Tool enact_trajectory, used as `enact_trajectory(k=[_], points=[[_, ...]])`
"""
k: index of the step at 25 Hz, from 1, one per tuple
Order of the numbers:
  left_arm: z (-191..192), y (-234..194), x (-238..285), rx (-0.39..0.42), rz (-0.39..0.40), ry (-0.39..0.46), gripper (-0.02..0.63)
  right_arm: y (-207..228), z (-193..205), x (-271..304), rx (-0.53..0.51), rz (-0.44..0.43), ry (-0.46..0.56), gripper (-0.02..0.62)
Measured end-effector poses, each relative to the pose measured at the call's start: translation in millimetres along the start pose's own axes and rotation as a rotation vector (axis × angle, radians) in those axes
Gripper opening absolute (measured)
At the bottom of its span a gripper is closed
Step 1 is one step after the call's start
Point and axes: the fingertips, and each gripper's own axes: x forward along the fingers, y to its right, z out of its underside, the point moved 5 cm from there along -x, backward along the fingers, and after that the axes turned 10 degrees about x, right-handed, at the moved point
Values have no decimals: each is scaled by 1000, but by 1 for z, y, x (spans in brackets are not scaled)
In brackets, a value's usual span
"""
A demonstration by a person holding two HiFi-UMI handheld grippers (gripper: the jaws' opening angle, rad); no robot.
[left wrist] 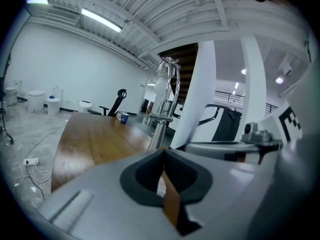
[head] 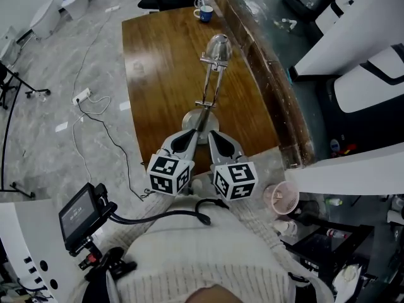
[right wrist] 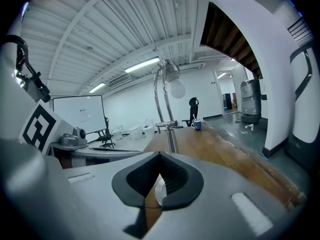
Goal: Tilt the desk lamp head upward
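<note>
A silver desk lamp stands on the wooden table (head: 151, 62). Its round base (head: 192, 120) is near the table's front edge, and its two-rod arm (head: 211, 84) rises to the head (head: 218, 45). My left gripper (head: 194, 133) and right gripper (head: 211, 134) lie side by side just in front of the base, both shut with nothing between the jaws. The left gripper view has the lamp arm (left wrist: 159, 126) ahead of the closed left gripper (left wrist: 162, 155). The right gripper view shows the bulb (right wrist: 176, 88) in the head, above the closed right gripper (right wrist: 159, 156).
A blue mug (head: 204, 12) sits at the table's far end. A pink cup (head: 281, 198) stands off the table at the right. A small screen on a mount (head: 81, 211) is at my lower left. Cables and a power strip (head: 82, 96) lie on the floor to the left.
</note>
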Motion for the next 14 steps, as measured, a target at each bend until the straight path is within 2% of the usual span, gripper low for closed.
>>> enact_trajectory(k=[6,14], points=[[1,14,-17,22,-5,11,6,-11,5,-18,-28,-10,-2,-3],[-1,-8,1,40,-4,16,8,-7,1,12,-47,-34,-25,-3]])
